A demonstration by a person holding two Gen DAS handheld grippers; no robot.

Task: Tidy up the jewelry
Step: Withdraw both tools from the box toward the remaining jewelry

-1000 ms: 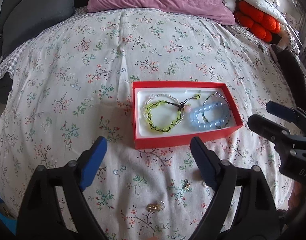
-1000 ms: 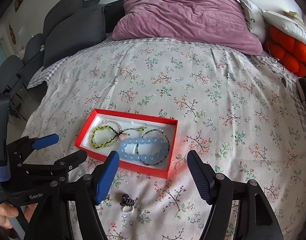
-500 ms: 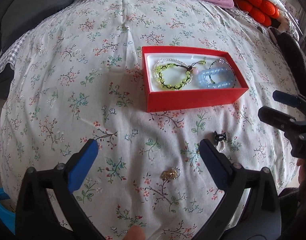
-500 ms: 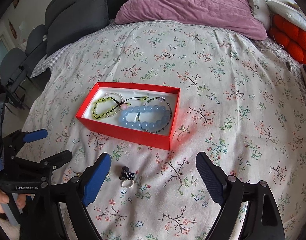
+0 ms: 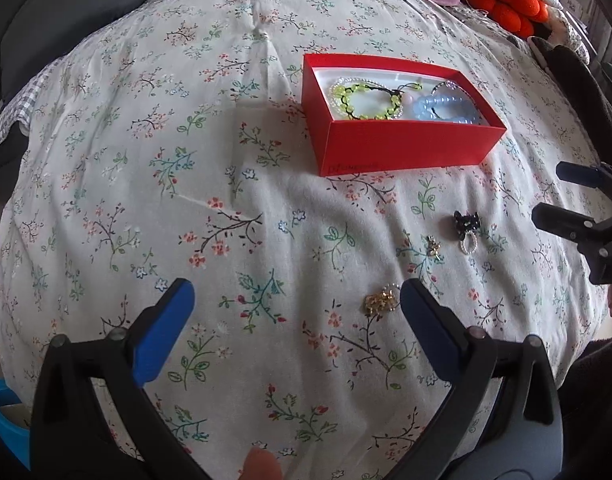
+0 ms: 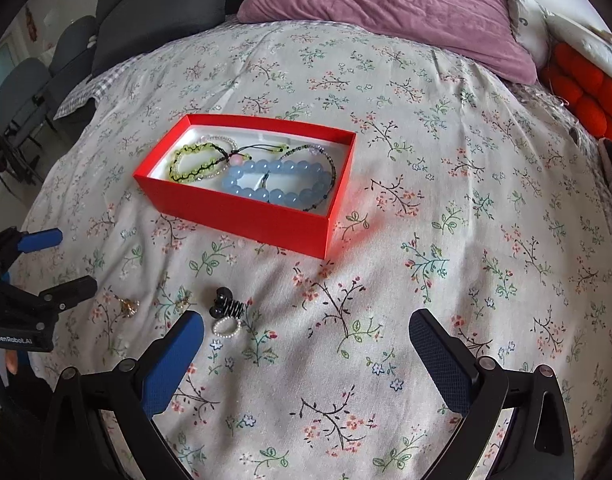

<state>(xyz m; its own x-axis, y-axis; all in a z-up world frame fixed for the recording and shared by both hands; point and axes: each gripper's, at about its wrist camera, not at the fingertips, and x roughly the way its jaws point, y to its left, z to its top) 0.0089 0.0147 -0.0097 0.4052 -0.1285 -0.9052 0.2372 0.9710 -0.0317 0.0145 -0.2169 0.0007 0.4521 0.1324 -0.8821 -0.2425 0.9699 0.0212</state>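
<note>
A red box point(image 5: 406, 148) point(image 6: 242, 216) on the floral bedspread holds a yellow-green bracelet point(image 5: 366, 100) point(image 6: 194, 164) and a blue bead bracelet point(image 5: 446, 110) point(image 6: 278, 184). Loose in front of it lie a black ring with a pearl band point(image 5: 467, 226) point(image 6: 226, 312), a tiny gold piece point(image 5: 434, 248) point(image 6: 184, 300) and a gold cluster point(image 5: 380, 302) point(image 6: 126, 306). My left gripper point(image 5: 296, 292) point(image 6: 66, 260) is open, with the gold cluster just inside its right finger. My right gripper point(image 6: 306, 320) point(image 5: 554, 192) has its jaws opening, with the black ring near its left finger and nothing pressed.
A purple pillow point(image 6: 386, 4) and dark grey cushions point(image 6: 154, 12) lie at the head of the bed. An orange cushion point(image 5: 502, 0) sits at the far right. Grey chairs point(image 6: 22, 92) stand beyond the bed's left edge. A blue object point(image 5: 2, 420) shows low on the left.
Both grippers have drawn back from the red box and lower toward the bedspread while their jaws widened. The loose ring and gold pieces have come into view near the fingers.
</note>
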